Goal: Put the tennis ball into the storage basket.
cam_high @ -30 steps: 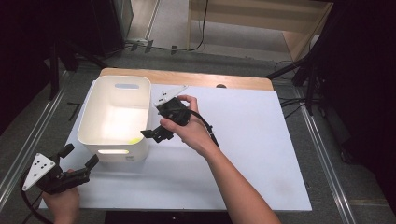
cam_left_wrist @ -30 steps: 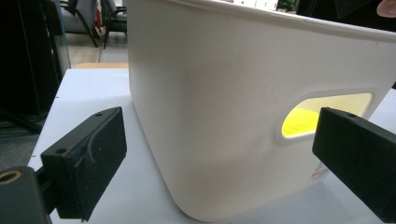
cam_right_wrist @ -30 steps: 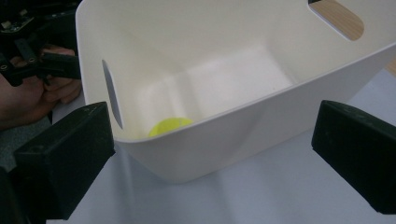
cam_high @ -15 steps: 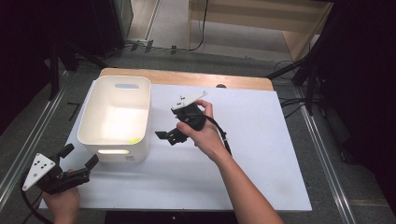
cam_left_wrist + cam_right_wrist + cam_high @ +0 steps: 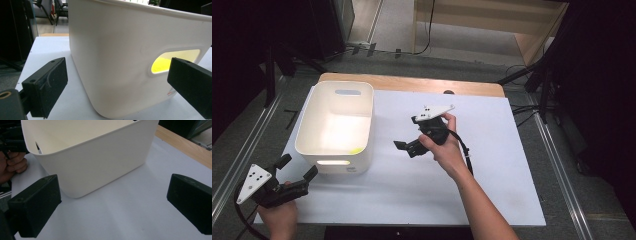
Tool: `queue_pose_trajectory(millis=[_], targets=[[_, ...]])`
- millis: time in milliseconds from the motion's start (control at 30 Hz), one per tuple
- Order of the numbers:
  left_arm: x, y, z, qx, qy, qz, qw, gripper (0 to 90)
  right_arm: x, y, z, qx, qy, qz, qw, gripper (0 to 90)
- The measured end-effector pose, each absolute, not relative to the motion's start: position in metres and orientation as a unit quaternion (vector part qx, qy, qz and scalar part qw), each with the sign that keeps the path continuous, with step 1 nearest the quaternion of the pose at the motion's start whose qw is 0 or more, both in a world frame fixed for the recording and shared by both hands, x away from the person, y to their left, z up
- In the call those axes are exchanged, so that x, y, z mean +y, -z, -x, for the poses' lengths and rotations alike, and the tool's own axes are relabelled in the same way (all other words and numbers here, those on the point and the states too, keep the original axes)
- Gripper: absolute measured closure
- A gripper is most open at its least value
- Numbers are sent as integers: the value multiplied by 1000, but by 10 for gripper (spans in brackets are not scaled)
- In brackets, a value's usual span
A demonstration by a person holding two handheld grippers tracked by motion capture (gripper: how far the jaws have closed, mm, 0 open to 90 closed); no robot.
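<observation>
The white bin (image 5: 337,125) stands on the left half of the white table (image 5: 492,190), its near end facing the person, with something yellow (image 5: 355,150) lying on its floor by the near wall; the same yellow glows through the handle slot (image 5: 175,61) in the left gripper view. The right gripper (image 5: 408,148) hangs over the mid-table, just right of the bin and apart from it, jaws spread wide with nothing between them. The left gripper (image 5: 298,168) sits low at the table's near left corner, just short of the bin's near end, jaws likewise wide apart and bare, pointing at the slotted wall. Judging by this, the yellow thing is already in the bin and both claws are free, so the step in hand looks like the pause between a drop and whatever comes after. If the bin itself is to be shifted, the next move calls for the left gripper to ease forward and close on the near wall at the slot, while the right one comes in on the long side to steady it, without tipping the bin
</observation>
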State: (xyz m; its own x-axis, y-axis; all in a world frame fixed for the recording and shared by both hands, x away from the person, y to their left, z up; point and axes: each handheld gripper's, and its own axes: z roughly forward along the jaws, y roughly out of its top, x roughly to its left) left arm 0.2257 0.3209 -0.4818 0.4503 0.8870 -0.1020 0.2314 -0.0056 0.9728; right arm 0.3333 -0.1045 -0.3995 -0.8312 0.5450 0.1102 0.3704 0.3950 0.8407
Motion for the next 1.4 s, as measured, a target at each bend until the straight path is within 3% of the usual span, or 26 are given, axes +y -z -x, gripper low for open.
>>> queue_pose_trajectory(millis=[1400], targets=[[320, 482, -226, 433, -298, -647, 553, 29, -194, 435, -305, 786, -498, -343, 129, 0]])
